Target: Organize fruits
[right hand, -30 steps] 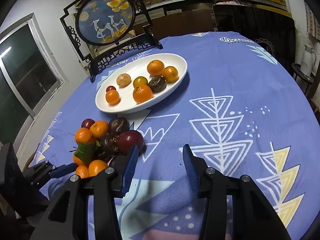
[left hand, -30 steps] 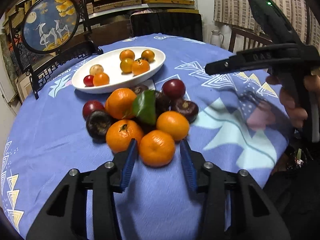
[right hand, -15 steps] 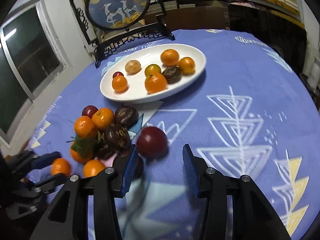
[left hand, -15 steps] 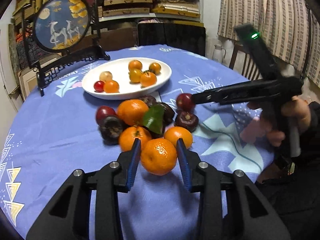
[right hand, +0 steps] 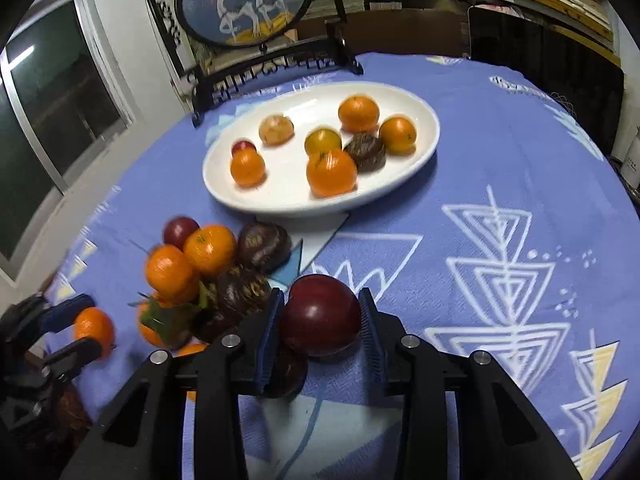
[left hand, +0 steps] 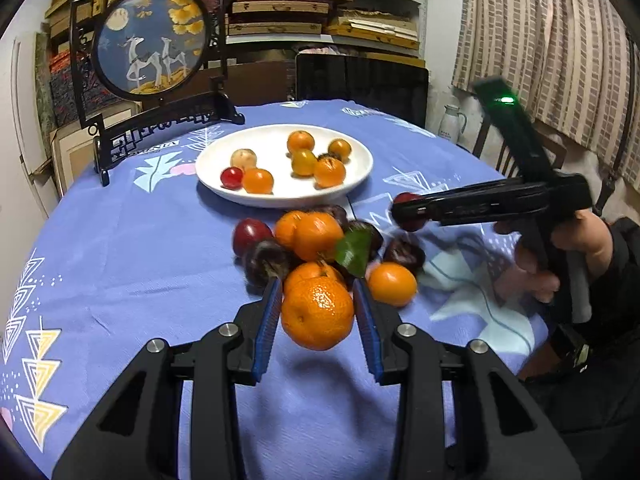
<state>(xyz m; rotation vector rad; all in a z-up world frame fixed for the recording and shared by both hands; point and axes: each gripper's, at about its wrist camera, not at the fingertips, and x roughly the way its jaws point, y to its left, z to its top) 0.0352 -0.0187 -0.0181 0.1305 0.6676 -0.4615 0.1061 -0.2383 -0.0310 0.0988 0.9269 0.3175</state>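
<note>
My left gripper [left hand: 317, 292] is shut on an orange mandarin [left hand: 317, 316] and holds it a little above the blue cloth. Just beyond it lies a pile of mandarins, dark plums and a green leaf [left hand: 316, 236]. My right gripper [right hand: 320, 296] is closing tight on a dark red plum [right hand: 320, 316] at the near edge of that pile [right hand: 208, 248]; both pads press its sides. The white oval plate [right hand: 280, 210] behind holds several small fruits. In the right wrist view the left gripper [right hand: 76, 328] with its mandarin [right hand: 94, 330] shows at the lower left.
A round painted screen on a black stand [left hand: 152, 40] stands at the table's far left, behind the plate [left hand: 280, 200]. A dark chair [left hand: 360, 76] and a white jug [left hand: 450, 122] are beyond the table. A person's hand [left hand: 576, 236] grips the right tool.
The left gripper closed on the nearest mandarin and raised it off the cloth. The right gripper moved up to the dark red plum and closed on it.
</note>
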